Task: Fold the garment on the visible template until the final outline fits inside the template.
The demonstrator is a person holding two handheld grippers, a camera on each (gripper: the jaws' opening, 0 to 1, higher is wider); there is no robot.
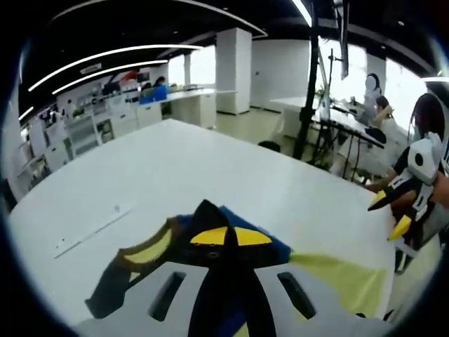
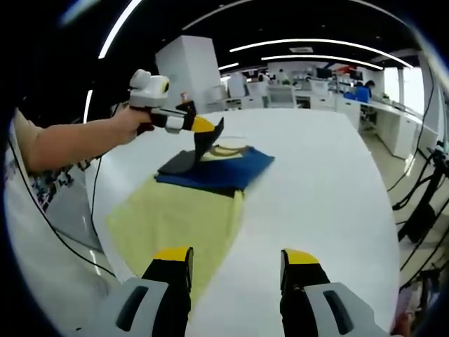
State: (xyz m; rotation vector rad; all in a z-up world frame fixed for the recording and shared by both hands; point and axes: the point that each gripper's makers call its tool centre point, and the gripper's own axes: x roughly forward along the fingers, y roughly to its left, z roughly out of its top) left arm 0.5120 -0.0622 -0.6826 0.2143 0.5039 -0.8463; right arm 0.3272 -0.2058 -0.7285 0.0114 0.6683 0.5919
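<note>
A dark blue and black garment (image 2: 226,170) with yellow trim lies partly folded on a pale yellow template (image 2: 172,217) on the white table (image 2: 316,182). My left gripper (image 1: 230,236) is shut on a black flap of the garment (image 1: 133,274), and the right gripper view shows the left gripper (image 2: 205,128) holding that flap lifted above the pile. My right gripper (image 2: 237,258) stands open over the template's near edge with nothing between its fingers. In the left gripper view the right gripper (image 1: 390,214) hangs off to the right, apart from the template (image 1: 347,277).
A thin pale strip (image 1: 91,230) lies on the table to the left of the garment. A black pole (image 1: 306,84) and desks with seated people (image 1: 372,105) stand beyond the table's far edge. A person's arm (image 2: 77,144) holds the left gripper.
</note>
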